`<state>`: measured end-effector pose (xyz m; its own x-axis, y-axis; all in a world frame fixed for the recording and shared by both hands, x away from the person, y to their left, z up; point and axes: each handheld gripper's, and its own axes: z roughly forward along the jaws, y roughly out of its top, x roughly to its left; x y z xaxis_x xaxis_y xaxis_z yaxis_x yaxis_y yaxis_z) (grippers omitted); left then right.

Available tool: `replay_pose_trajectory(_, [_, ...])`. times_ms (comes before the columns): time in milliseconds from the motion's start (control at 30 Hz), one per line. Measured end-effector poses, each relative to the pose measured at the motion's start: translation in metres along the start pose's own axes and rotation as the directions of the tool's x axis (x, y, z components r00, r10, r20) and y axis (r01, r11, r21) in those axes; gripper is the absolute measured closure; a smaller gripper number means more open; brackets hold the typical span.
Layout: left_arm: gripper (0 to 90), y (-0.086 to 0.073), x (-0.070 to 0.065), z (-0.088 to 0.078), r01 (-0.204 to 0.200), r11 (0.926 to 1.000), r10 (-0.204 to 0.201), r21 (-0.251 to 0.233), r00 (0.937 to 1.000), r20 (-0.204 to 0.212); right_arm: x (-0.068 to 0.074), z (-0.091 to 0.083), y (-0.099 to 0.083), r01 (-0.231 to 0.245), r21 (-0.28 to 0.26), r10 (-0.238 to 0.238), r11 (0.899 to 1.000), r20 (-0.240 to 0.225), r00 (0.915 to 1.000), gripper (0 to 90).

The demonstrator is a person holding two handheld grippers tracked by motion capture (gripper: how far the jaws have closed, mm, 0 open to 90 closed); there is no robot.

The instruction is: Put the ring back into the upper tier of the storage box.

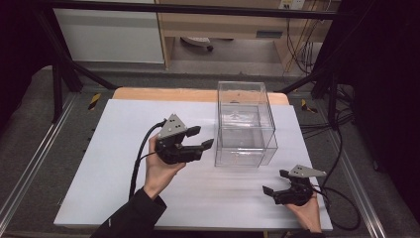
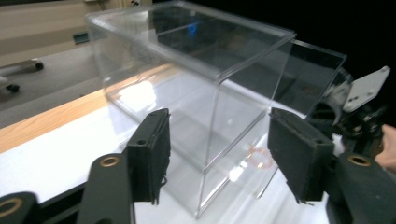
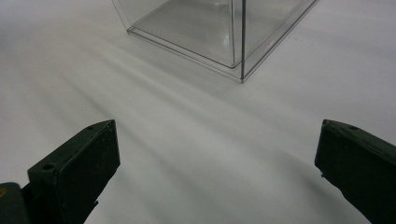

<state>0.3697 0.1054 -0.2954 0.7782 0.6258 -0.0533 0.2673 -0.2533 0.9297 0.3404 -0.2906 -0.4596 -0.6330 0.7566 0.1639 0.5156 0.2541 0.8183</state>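
1. Clear plastic box [image 1: 245, 124]: stands upright on the white bench [image 1: 114, 163], toward the far right of its middle, apart from both grippers. It appears empty, and no lid or opening can be made out with certainty.
2. Left gripper [image 1: 200, 138]: held above the bench just beside the box's left wall, jaws spread wide and holding nothing. In the left gripper view the box's near vertical edge [image 2: 212, 140] lies between the two jaws, which suggests the hand is lined up to close on that corner or wall.
3. Right gripper [image 1: 276, 182]: rests low near the bench's front right corner, well apart from the box, jaws wide and empty. Its view looks across bare bench toward the box's near bottom corner [image 3: 241, 74]; judged a waiting pose that leaves the approach free.
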Motion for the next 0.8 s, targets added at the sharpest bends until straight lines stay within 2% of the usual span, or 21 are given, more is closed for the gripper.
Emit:
replay_pose_trajectory(167, [31.6,-0.015,0.012,-0.008,-0.007,0.9993,0.008,0.038,0.9994,-0.033,0.000,0.000,0.000,0.000,0.000,0.000,1.000,0.000,1.0000,0.4])
replay_pose_trajectory(400, [22.0,-0.038,0.025,-0.019,0.011,0.9978,-0.006,0.066,0.9976,-0.070,0.000,0.000,0.000,0.001,0.000,-0.001,1.000,0.001,1.0000,0.5])
replay_pose_trajectory(433, [21.1,-0.043,0.027,-0.021,0.024,0.9960,-0.018,0.086,0.9972,-0.073,0.000,0.000,0.000,-0.001,0.002,0.001,1.000,0.000,1.0000,0.5])
replay_pose_trajectory(800, [8.8,-0.087,0.043,-0.032,0.045,0.9884,-0.027,0.145,0.9924,-0.120,0.000,0.000,0.000,0.002,0.003,-0.002,1.000,0.000,1.0000,0.5])
